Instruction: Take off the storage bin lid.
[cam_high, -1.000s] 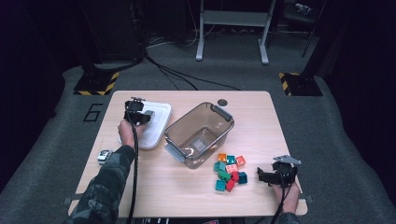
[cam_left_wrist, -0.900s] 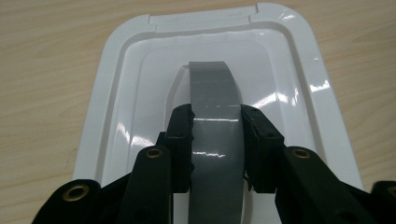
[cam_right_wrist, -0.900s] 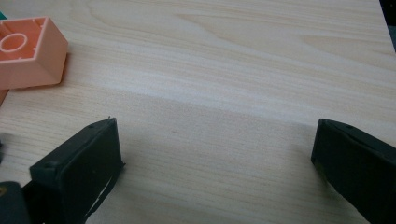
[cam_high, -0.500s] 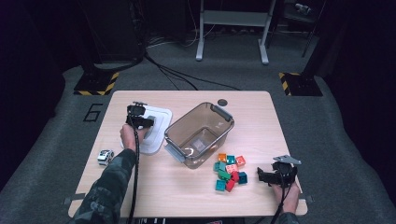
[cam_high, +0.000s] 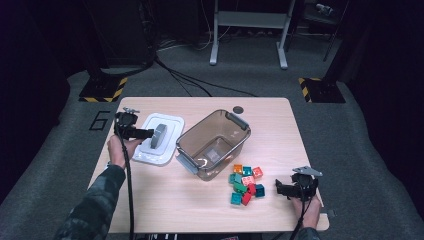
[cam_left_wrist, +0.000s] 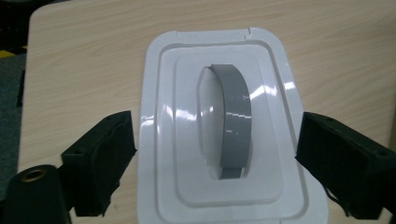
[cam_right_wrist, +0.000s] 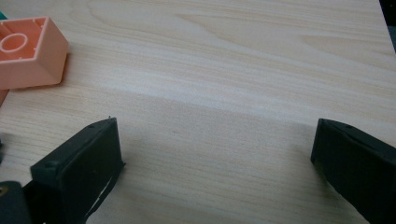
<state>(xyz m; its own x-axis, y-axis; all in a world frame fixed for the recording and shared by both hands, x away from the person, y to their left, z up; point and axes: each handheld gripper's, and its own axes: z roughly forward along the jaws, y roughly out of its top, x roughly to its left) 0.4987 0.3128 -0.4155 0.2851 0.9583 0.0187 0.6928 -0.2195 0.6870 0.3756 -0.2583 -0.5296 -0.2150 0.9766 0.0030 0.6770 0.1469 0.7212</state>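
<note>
White plastic lid (cam_left_wrist: 224, 135) lies flat on the table (cam_high: 165, 205), just left of the clear brown bin (cam_high: 212, 145). Left gripper (cam_left_wrist: 215, 154) hovers over it, jaws wide, straddling the lid. Lid looks light, stiff, glossy, likely slippery at the rim. Best hold: the raised grey handle (cam_left_wrist: 233, 116), pinched across its narrow width. Right gripper (cam_right_wrist: 212, 154) is wide open and empty beside the toy bricks (cam_high: 245, 182).
</note>
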